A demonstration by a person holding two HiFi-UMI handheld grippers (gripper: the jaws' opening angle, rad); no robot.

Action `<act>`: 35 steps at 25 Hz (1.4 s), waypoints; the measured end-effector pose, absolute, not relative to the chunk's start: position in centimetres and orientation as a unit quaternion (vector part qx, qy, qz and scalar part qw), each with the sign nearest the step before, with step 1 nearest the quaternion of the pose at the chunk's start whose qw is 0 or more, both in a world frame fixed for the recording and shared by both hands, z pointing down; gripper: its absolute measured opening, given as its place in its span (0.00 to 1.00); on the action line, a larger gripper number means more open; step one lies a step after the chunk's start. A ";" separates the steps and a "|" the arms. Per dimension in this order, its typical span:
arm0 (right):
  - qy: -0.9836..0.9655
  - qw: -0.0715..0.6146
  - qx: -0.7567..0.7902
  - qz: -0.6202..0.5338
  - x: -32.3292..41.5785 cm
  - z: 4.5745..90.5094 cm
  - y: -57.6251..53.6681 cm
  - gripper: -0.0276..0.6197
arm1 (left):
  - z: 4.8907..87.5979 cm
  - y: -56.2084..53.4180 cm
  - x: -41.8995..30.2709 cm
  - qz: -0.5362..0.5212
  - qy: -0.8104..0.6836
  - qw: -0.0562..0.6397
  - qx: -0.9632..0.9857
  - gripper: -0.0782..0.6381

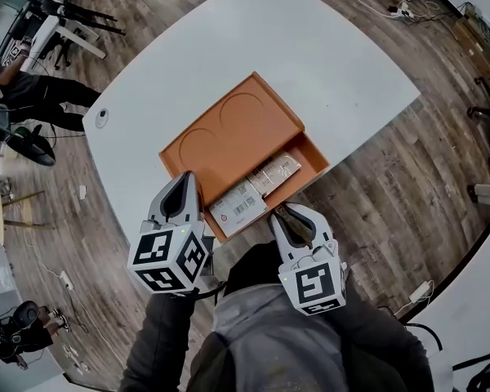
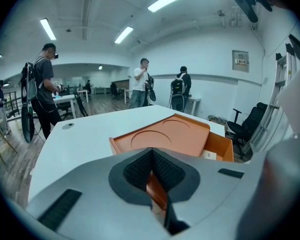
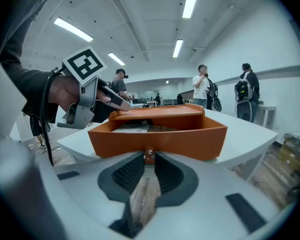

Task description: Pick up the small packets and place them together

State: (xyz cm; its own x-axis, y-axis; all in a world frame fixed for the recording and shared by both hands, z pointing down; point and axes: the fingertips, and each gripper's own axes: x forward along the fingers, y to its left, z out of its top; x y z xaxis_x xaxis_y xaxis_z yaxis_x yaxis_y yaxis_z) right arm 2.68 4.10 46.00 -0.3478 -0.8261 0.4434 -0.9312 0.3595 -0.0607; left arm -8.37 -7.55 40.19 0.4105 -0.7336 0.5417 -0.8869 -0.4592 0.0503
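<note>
Small flat paper packets (image 1: 238, 205) lie in the open drawer (image 1: 313, 160) of the orange box (image 1: 229, 129) (probably light and floppy; pinch an edge). The right gripper (image 3: 149, 159) stands narrowly apart around the drawer's knob (image 3: 149, 155). The left gripper (image 2: 151, 159), closed, touches the box's corner.

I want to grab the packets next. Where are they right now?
In the head view, the white packet and the brown packet lie side by side in the open drawer at the orange box's lower right.
</note>
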 end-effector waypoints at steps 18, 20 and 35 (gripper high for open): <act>-0.814 0.158 0.539 0.149 4.0 46.2 8.7 0.15 | 40.5 -7.2 -7.8 0.245 -0.497 0.157 0.817 0.10; -0.815 0.154 0.539 0.147 4.3 46.2 9.1 0.15 | 40.6 -7.3 -7.6 0.246 -0.498 0.155 0.817 0.10; -0.827 0.131 0.524 0.154 4.5 47.1 8.8 0.15 | 40.6 -7.1 -7.9 0.232 -0.515 0.136 0.814 0.10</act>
State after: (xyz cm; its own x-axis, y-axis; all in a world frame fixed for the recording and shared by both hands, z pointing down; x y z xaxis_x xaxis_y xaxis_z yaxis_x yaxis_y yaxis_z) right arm 4.53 8.85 47.08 -0.4167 -0.8268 0.3777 -0.9074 0.4033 -0.1183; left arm -7.86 -7.09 40.62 0.3614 -0.7750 0.5184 -0.9017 -0.4320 -0.0171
